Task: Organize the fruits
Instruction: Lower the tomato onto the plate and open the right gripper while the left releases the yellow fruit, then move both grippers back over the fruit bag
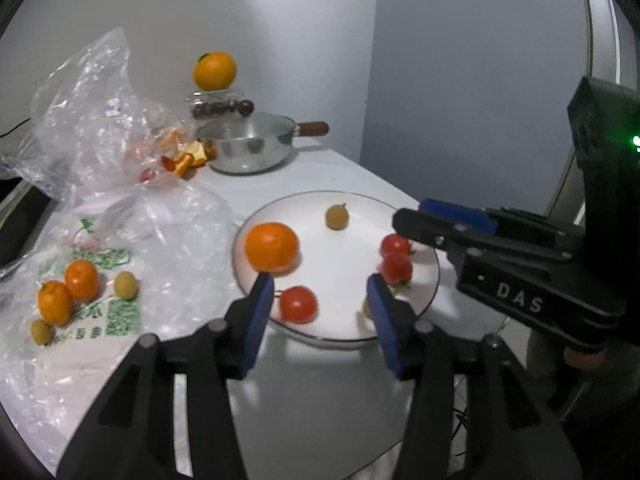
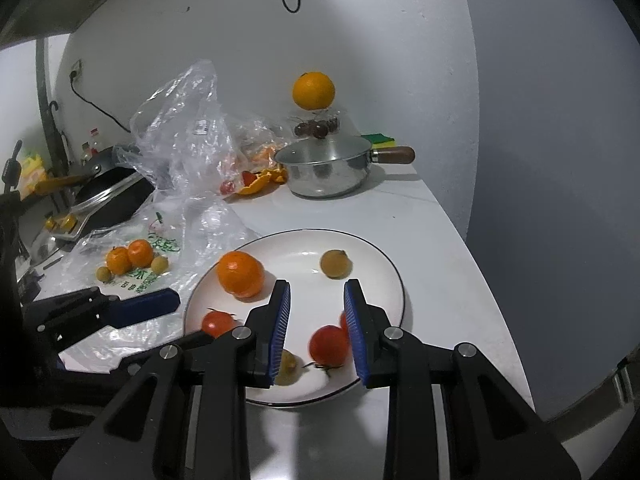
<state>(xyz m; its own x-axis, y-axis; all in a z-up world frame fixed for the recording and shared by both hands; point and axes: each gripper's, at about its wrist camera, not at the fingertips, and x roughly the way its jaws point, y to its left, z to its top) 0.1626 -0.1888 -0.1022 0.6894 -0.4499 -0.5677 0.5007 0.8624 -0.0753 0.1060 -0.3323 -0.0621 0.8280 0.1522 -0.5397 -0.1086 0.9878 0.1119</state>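
**Left wrist view.** The left gripper point(image 1: 320, 284) hangs over the 6 o'clock edge of a white plate point(image 1: 340, 196). Its blue pads stand well apart and hold nothing. A tomato point(image 1: 298, 304) lies on the plate below the gap, just beside the left pad. On the plate an orange point(image 1: 272, 246) sits at 9 o'clock and a small brown fruit point(image 1: 337, 217) at 12. Two more tomatoes point(image 1: 396, 258) touch each other at 3 o'clock. The right gripper point(image 1: 412, 216) reaches in from 3 o'clock of the picture, its tip over the plate's rim; from this side its opening cannot be told. At 9 o'clock of the picture a crumpled plastic bag point(image 1: 120, 140) lies on the counter. Two small oranges point(image 1: 68, 290) and two pale round fruits point(image 1: 126, 285) rest on its flat part. A steel pot point(image 1: 248, 148) stands beyond the plate at 11 o'clock.

**Right wrist view.** The right gripper point(image 2: 318, 292) hovers over the plate point(image 2: 400, 280) with a narrow gap between its pads and nothing in it. Below it lie a tomato point(image 2: 329, 346) and a pale fruit point(image 2: 288, 366), near 6 o'clock on the plate. The orange point(image 2: 240, 274) sits at 10 o'clock, the brown fruit point(image 2: 336, 264) at 1, and another tomato point(image 2: 218, 322) at 8. The left gripper point(image 2: 160, 304) comes in from 9 o'clock, just beside the plate's rim. The bag point(image 2: 180, 140) and pot point(image 2: 324, 172) lie beyond.
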